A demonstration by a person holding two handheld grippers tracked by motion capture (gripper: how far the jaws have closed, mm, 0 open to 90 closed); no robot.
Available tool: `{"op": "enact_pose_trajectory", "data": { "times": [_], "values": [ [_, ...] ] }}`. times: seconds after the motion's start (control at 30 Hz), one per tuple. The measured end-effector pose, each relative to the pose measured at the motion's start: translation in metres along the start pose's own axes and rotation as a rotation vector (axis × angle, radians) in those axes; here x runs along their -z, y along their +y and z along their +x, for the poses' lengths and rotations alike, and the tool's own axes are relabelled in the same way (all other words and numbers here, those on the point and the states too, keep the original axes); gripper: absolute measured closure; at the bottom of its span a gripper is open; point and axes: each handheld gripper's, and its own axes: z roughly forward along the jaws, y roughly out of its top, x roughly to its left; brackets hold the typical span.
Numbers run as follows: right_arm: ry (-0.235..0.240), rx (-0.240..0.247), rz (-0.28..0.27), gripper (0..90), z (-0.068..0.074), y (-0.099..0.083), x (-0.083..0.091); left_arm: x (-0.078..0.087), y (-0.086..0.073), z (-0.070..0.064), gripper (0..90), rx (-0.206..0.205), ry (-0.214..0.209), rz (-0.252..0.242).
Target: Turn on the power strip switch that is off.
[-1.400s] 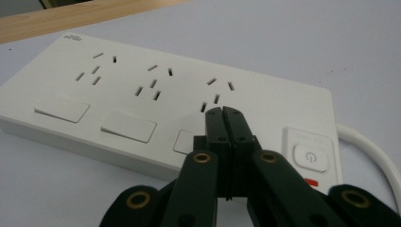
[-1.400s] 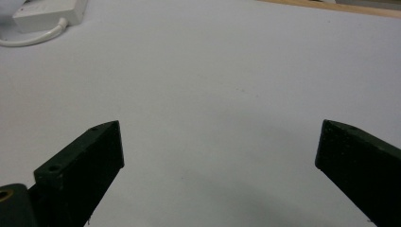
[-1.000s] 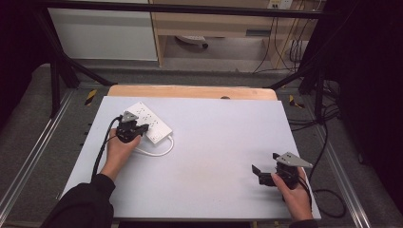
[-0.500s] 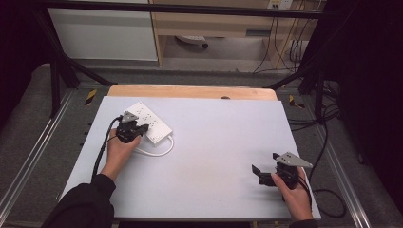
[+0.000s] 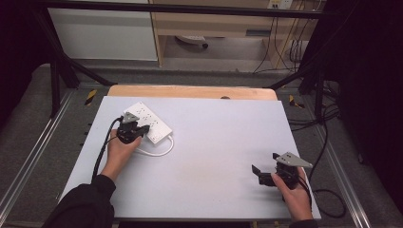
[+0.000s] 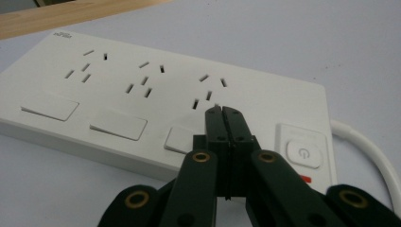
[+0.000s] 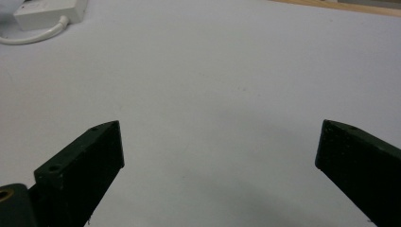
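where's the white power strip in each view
High view: power strip at the table's far left, under the left gripper.
Left gripper view: fills the middle, behind the shut jaws.
Right gripper view: top left corner.
Shared landmark: its white cable.

We see a white power strip (image 6: 156,99) lying flat on the grey table, near its far left corner, turned at a slant. Its top has three socket groups, three flat rocker switches and a round power button; a white cord (image 5: 154,152) curls from one end.
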Motion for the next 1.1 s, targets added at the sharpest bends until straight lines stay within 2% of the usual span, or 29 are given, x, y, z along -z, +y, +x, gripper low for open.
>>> {"op": "enact_pose_trajectory", "data": {
  "times": [0.53, 1.1],
  "values": [
    [0.001, 0.001, 0.001, 2.4, -0.0004, -0.0003, 0.0000, -0.0029, -0.0014, 0.0048, 90.0, 0.042, -0.011, -0.033],
    [0.002, 0.002, -0.002, 2.4, -0.0011, -0.0004, -0.0003, -0.0025, 0.0028, 0.0067, 90.0, 0.058, -0.006, -0.052]
  ]
}}
